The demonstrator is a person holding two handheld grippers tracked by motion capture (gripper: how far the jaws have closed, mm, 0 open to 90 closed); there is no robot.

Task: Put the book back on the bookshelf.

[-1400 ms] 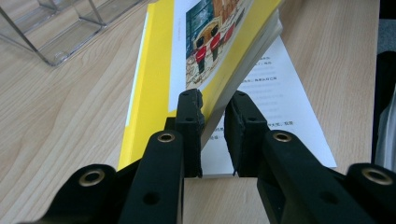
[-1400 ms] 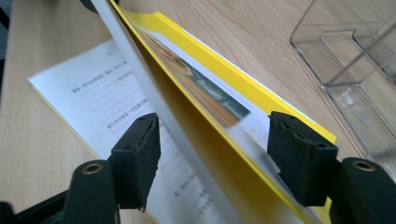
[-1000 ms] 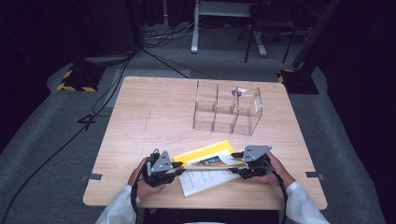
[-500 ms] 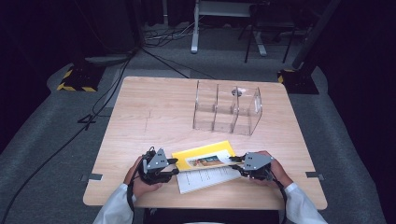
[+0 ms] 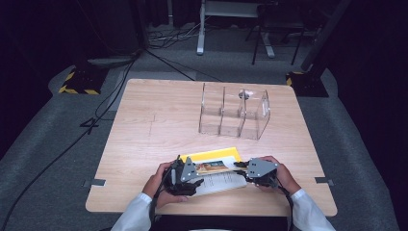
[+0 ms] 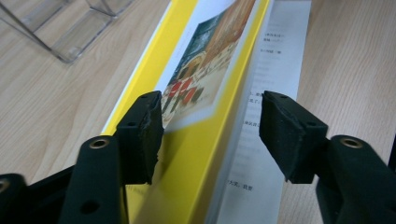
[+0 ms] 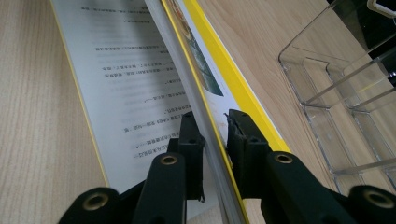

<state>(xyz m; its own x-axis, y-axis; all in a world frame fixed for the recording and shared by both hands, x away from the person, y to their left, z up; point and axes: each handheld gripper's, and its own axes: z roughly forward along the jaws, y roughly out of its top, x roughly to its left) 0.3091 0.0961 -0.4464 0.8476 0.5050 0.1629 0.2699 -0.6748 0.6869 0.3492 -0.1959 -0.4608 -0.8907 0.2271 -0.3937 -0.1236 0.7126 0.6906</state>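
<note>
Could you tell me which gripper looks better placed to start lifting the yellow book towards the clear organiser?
Probably the right. The right gripper has its jaws closed on the edge of the yellow-covered book, while the left gripper stands open around the book's other end, gripping nothing. The clear acrylic three-slot organiser stands across the table.

A dark lab or studio: wooden table, floor cables, hazard-taped stand bases.

The printed sheet's text beyond the right gripper's fingers is too blurred to read. The book's far end, past the left gripper's fingers, is cut off by the top edge.
</note>
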